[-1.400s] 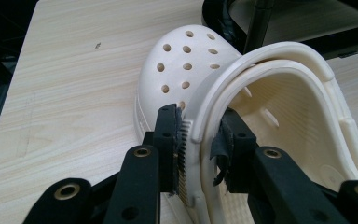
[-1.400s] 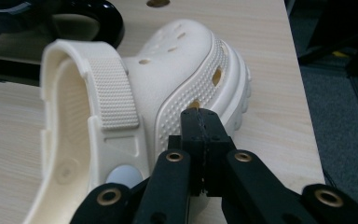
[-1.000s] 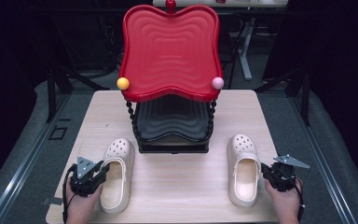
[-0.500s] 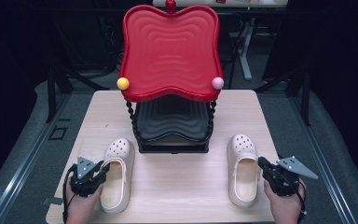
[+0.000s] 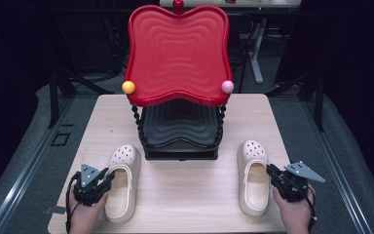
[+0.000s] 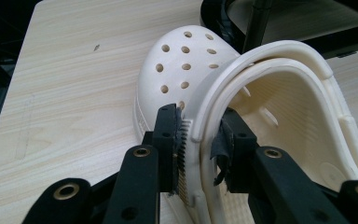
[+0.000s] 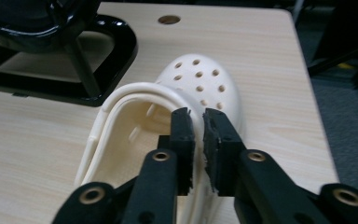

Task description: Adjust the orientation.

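Two cream clogs with holes in the toes lie on the wooden table (image 5: 185, 195). The left clog (image 5: 121, 183) (image 6: 182, 70) sits at the front left, and my left gripper (image 5: 108, 176) (image 6: 200, 126) is shut on its outer side wall near the heel. At the front right lies the right clog (image 5: 253, 175) (image 7: 205, 79). My right gripper (image 5: 270, 170) (image 7: 199, 123) hovers just over that clog's right rim. Its jaws have just been opening and stand a narrow gap apart, with nothing pinched between them.
A two-level rack stands mid-table behind the clogs: a red wavy tray (image 5: 177, 53) on top and a black tray (image 5: 177, 124) below. A yellow ball (image 5: 128, 87) and a pink ball (image 5: 227, 87) cap its front corners. Table edges lie close beside both hands.
The right gripper has lifted slightly at the right clog's side and its jaws have parted a little. The left gripper and both clogs have stayed put.
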The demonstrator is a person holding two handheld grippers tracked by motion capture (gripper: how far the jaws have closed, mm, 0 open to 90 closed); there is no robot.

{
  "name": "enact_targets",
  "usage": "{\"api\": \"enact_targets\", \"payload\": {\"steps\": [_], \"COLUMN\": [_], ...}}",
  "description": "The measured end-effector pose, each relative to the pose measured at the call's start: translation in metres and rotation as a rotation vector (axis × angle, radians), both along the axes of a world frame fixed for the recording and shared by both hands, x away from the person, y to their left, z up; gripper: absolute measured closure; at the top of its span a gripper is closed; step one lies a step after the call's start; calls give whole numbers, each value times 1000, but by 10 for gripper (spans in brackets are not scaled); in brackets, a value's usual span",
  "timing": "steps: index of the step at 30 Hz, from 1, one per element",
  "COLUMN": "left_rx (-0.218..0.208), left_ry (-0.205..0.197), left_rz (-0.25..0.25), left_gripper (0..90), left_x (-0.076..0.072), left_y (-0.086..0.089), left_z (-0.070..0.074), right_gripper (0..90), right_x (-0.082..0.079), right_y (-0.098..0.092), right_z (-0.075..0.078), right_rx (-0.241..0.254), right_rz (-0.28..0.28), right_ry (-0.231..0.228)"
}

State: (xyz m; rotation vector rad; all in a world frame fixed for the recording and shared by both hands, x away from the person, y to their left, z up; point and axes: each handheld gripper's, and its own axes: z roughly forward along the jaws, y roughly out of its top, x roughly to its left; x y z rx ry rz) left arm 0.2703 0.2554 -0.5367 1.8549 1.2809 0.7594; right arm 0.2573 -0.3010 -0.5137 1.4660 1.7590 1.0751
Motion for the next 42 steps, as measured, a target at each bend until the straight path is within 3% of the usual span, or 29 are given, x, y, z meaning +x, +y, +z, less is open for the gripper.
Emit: {"api": "enact_targets", "payload": {"steps": [3, 8, 11, 14, 18, 22, 29, 34, 40, 42], "left_rx": [-1, -5, -3, -3, -2, 3, 4, -13, -13, -14], "left_ry": [0, 2, 1, -1, 0, 3, 9, 28, 21, 16], "left_rz": [-1, -1, -2, -1, -2, -8, 2, 13, 0, -3], "left_gripper": [714, 714, 714, 714, 714, 717, 725, 730, 718, 711], "left_x": [0, 0, 0, 0, 0, 0, -1, -2, -2, -2], "left_y": [0, 1, 1, 0, 0, -1, -2, -2, -3, -3], "left_z": [0, 0, 0, 0, 0, 1, 2, 3, 3, 3], "right_gripper": [756, 662, 663, 693, 745, 752, 753, 751, 728, 714], "right_x": [-4, 0, 2, 4, 5, 6, 2, 0, -1, -2], "right_y": [0, 6, 11, 15, 16, 17, 38, 45, 46, 48], "right_z": [3, -4, -7, -11, -13, -11, -10, -9, -10, -10], "right_rx": [-29, -103, -129, -185, -206, -170, -197, -176, -182, -189], "right_rz": [-20, -25, -26, -40, -41, -12, 90, 135, 137, 136], "right_ry": [-15, 16, 24, 49, 60, 61, 48, 59, 73, 55]}}
